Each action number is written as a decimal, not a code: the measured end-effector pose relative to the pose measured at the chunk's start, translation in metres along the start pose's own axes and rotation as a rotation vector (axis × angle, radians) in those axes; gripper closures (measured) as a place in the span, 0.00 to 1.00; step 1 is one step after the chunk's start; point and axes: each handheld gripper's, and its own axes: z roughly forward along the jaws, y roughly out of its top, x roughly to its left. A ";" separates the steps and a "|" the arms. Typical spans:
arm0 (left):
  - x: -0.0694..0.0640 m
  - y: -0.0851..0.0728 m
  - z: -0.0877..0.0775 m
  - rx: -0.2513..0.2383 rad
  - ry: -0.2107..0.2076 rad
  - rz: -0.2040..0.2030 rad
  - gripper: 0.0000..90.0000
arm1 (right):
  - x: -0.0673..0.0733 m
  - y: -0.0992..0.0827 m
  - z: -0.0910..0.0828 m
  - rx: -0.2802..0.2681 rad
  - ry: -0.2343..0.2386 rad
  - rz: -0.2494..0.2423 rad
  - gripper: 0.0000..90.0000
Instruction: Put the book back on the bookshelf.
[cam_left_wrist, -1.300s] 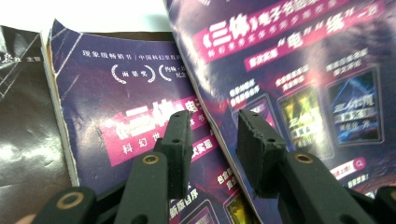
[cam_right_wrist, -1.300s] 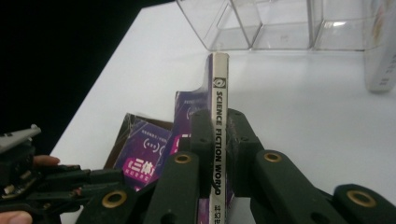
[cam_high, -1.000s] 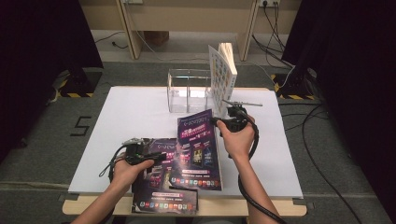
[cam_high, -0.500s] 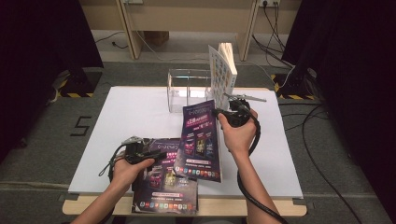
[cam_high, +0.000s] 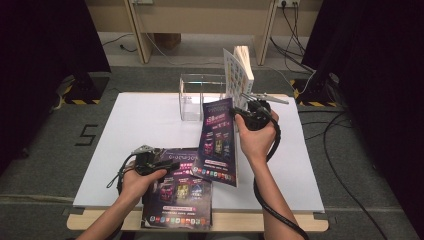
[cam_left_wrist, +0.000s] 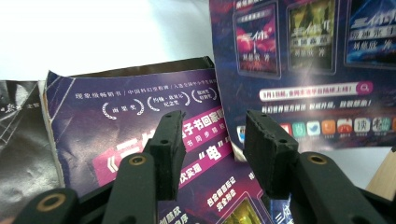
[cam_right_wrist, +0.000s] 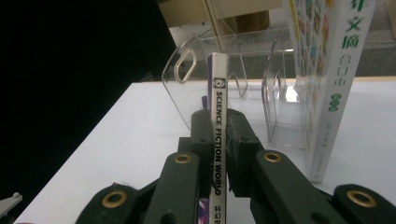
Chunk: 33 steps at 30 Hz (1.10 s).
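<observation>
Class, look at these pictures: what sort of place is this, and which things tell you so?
Probably a recording lab: a white-topped table ringed by black curtains, trailing floor cables, and a number five taped on the grey carpet.

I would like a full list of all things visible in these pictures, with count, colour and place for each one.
Magazines: two, purple and dark covers. One lifted magazine is held by its spine near the table's middle; one flat magazine lies at the near edge.
Clear rack: one, transparent, at the far side of the table.
Standing book: one, white with coloured print, upright at the rack's right end.
Table: one, white top.
Floor cables: several, black, on the grey floor at the right.
Left gripper: one, black, fingers open above the flat magazine.
Right gripper: one, black, fingers shut on the lifted magazine's spine.
Hands: two, one on each gripper.
</observation>
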 end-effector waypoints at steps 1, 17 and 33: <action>0.000 0.000 0.000 0.000 0.001 0.003 0.63 | 0.000 0.001 -0.001 -0.003 0.000 -0.002 0.93; 0.004 -0.009 -0.004 -0.024 0.025 0.012 0.62 | 0.003 0.019 -0.006 -0.068 -0.022 -0.023 0.93; 0.014 -0.015 -0.015 -0.043 0.052 -0.010 0.62 | 0.010 0.041 -0.001 -0.121 -0.031 -0.047 0.93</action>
